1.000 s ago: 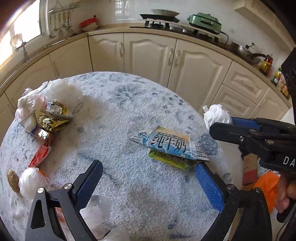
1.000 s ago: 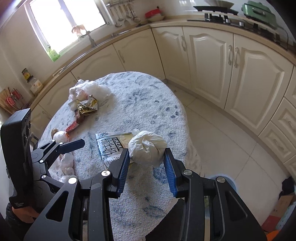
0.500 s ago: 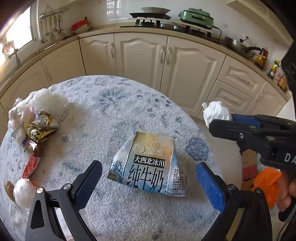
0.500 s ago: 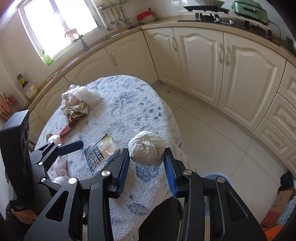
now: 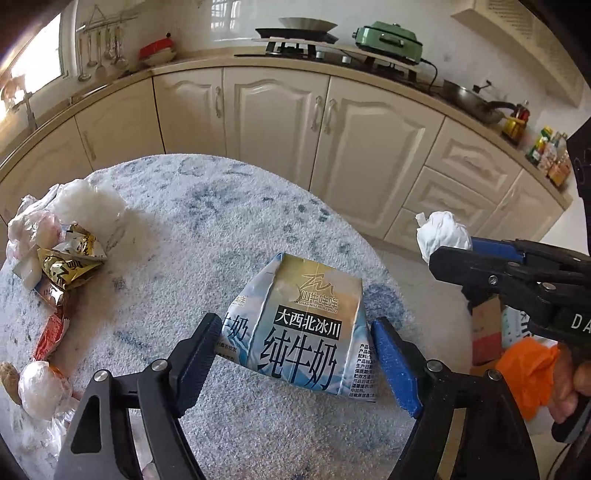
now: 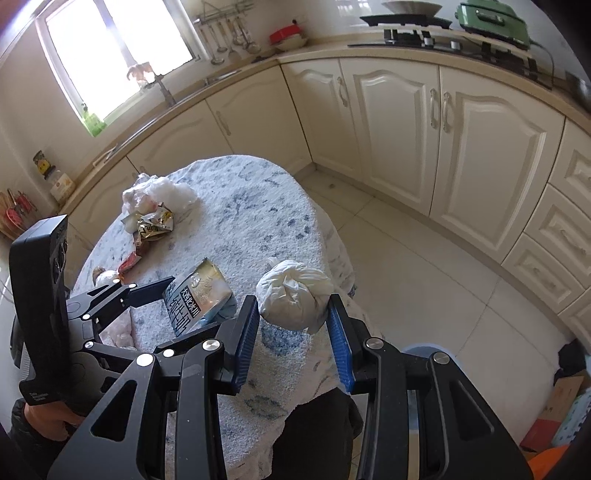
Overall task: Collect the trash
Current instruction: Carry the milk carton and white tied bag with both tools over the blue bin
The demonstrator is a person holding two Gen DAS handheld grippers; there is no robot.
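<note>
Table [image 5: 155, 236] | left gripper [image 5: 295, 354] closing around milk carton [image 5: 303, 325]; right gripper [image 6: 291, 325] clamps white bag [image 6: 291, 299]

Left gripper [image 5: 295, 354] angled down at the table, jaws just closing in, both pads at the sides of a milk carton [image 5: 299, 325], right gripper [image 6: 291, 325] tilted downward beside it, blue pads clamped on a white wad [image 6: 291, 299], a hand [image 5: 569, 384] wrapped round its handle

Behind my table [image 5: 166, 236] there's a run of cream cabinets [image 5: 277, 122]. Green electric cooker [image 5: 388, 40] sits up on the counter, utensils [image 6: 229, 35] hang by the window [image 6: 110, 48].
</note>
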